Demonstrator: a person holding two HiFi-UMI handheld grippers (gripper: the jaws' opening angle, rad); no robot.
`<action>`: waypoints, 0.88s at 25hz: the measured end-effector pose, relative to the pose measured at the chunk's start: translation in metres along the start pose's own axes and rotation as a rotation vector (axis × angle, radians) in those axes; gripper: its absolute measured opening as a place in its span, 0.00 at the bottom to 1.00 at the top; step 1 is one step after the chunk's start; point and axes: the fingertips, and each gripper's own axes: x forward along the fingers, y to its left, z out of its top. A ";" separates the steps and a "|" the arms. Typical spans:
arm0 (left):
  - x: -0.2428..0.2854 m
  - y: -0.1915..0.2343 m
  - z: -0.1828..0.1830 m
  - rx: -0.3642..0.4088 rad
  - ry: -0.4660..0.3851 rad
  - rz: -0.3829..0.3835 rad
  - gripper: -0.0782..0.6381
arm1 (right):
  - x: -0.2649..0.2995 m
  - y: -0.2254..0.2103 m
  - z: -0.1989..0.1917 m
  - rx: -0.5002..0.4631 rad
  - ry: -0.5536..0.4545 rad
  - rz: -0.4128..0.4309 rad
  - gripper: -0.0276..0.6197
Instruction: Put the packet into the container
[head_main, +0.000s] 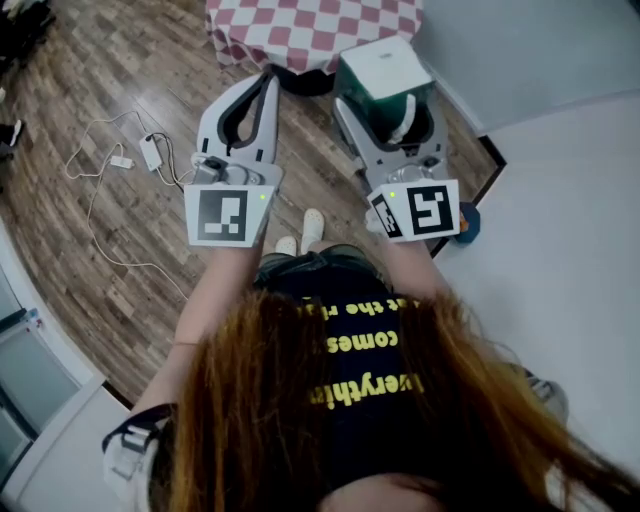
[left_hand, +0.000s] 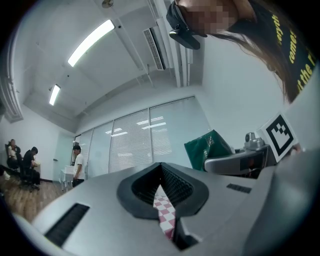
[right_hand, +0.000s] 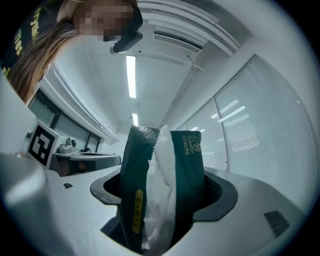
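Right gripper (right_hand: 165, 197): jaws clamped on the packet's two flat sides.
Packet (right_hand: 189, 170): dark green wrapper with white tissue showing at its open seam; upright in the right gripper, held above the wooden floor (head_main: 110, 240).
Left gripper (left_hand: 161, 192): jaws nearly together, nothing held; checked cloth shows through the slit.
Desk (head_main: 320, 30): red-and-white checked cover, just ahead of both grippers.

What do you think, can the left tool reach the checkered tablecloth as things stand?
Probably yes. The left tool, jaws together and empty, points at the checkered tablecloth, its tips near the cloth's edge, with nothing between them.
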 end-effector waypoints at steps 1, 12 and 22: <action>0.007 0.000 -0.001 0.001 -0.002 0.003 0.11 | 0.004 -0.006 -0.001 -0.001 -0.004 0.004 0.64; 0.066 -0.010 -0.002 0.012 -0.013 0.021 0.11 | 0.028 -0.058 -0.006 0.014 -0.011 0.033 0.64; 0.077 -0.006 -0.001 0.037 0.004 0.046 0.11 | 0.042 -0.067 -0.008 0.036 -0.020 0.066 0.64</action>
